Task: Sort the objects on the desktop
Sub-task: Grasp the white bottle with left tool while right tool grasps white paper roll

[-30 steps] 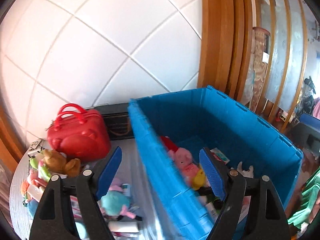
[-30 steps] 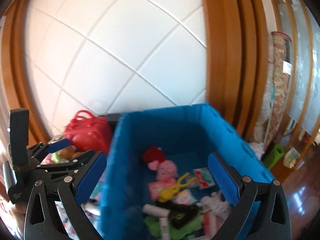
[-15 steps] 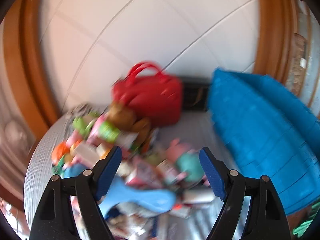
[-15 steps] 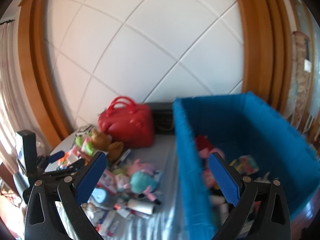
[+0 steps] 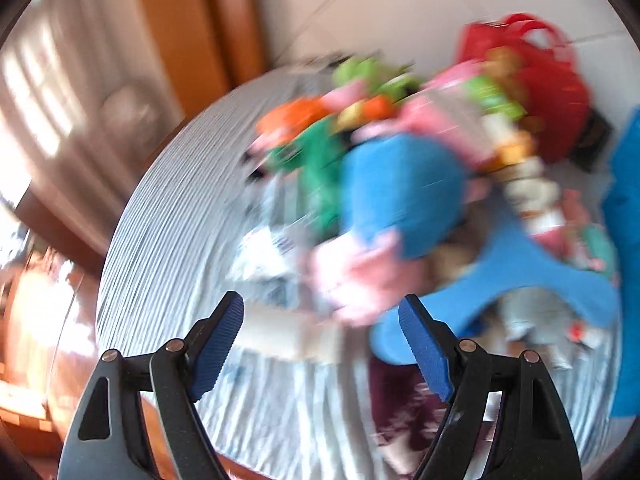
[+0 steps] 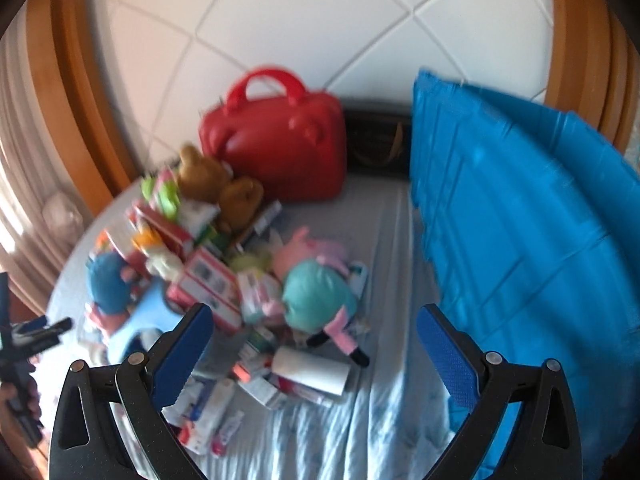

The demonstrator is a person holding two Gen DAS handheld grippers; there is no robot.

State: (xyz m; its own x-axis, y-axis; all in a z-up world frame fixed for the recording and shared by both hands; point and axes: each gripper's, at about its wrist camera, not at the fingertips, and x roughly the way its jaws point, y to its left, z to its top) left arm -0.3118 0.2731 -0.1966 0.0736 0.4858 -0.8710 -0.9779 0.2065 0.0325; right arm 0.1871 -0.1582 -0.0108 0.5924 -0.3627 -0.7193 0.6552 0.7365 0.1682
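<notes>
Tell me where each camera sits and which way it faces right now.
Left wrist: on the left hand-held gripper, angled down at the blurred toy pile; its open blue-padded fingers show.
Right wrist: on the right hand-held gripper, facing the pile and the blue plastic crate; its open fingers and the left gripper at the left edge show.
Shared: glossy red handbag.

You have a round table (image 6: 384, 432) under a pale blue wrinkled cloth. On it, at the back, stands a red handbag (image 6: 276, 148) beside a dark box (image 6: 378, 144); a blue crate (image 6: 532, 216) fills the right side. A heap of plush toys and small boxes (image 6: 208, 280) lies left of centre, a white roll (image 6: 310, 372) at its near edge.
</notes>
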